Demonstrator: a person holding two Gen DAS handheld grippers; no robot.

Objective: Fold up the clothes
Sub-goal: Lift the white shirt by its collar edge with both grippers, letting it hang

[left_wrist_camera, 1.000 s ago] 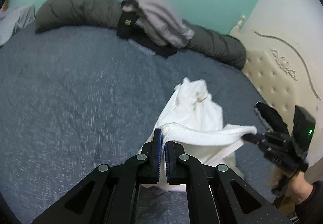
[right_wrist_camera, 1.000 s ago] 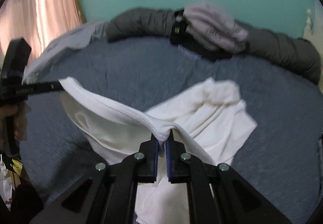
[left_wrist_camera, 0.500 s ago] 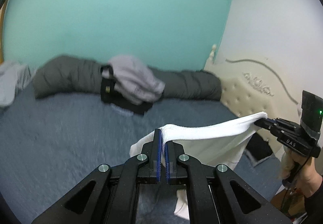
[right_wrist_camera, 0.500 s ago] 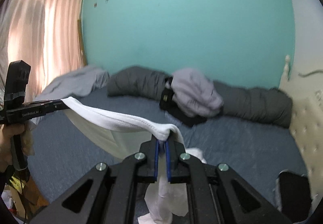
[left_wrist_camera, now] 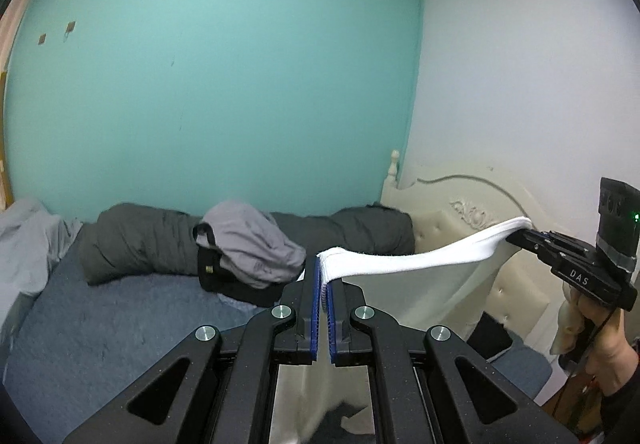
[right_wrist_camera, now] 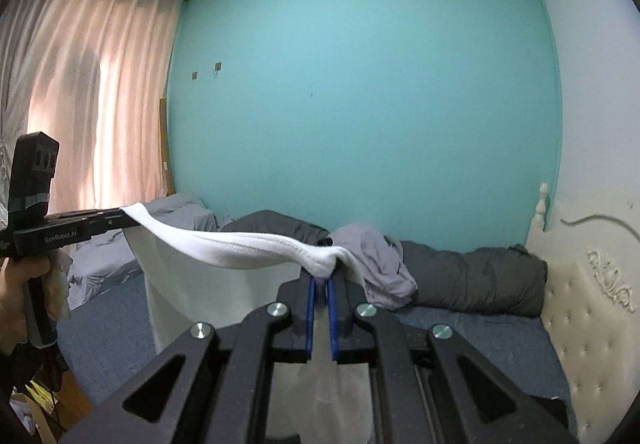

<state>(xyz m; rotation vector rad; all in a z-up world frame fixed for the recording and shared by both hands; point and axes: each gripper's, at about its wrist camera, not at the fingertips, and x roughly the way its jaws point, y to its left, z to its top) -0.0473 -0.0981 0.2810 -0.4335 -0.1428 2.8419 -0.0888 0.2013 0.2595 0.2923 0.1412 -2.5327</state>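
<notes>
A white garment [left_wrist_camera: 416,264] hangs in the air above the bed, stretched by its ribbed hem between both grippers. My left gripper [left_wrist_camera: 323,276] is shut on one end of the hem; it also shows at the left of the right wrist view [right_wrist_camera: 124,220]. My right gripper [right_wrist_camera: 320,280] is shut on the other end; it shows at the right of the left wrist view [left_wrist_camera: 516,234]. The garment [right_wrist_camera: 224,284] drapes down below the hem and its lower part is hidden behind the gripper bodies.
A blue-grey bed [left_wrist_camera: 100,328] lies below. A rolled dark grey duvet [left_wrist_camera: 140,244] runs along the teal wall with a grey garment [left_wrist_camera: 248,244] and a black item [left_wrist_camera: 216,276] on it. A cream headboard [right_wrist_camera: 580,308] stands at the right, pink curtains [right_wrist_camera: 88,104] at the left.
Both grippers have lifted the white garment up off the bed and pulled its hem taut between them. The views tilted up from the bedspread to the wall.
</notes>
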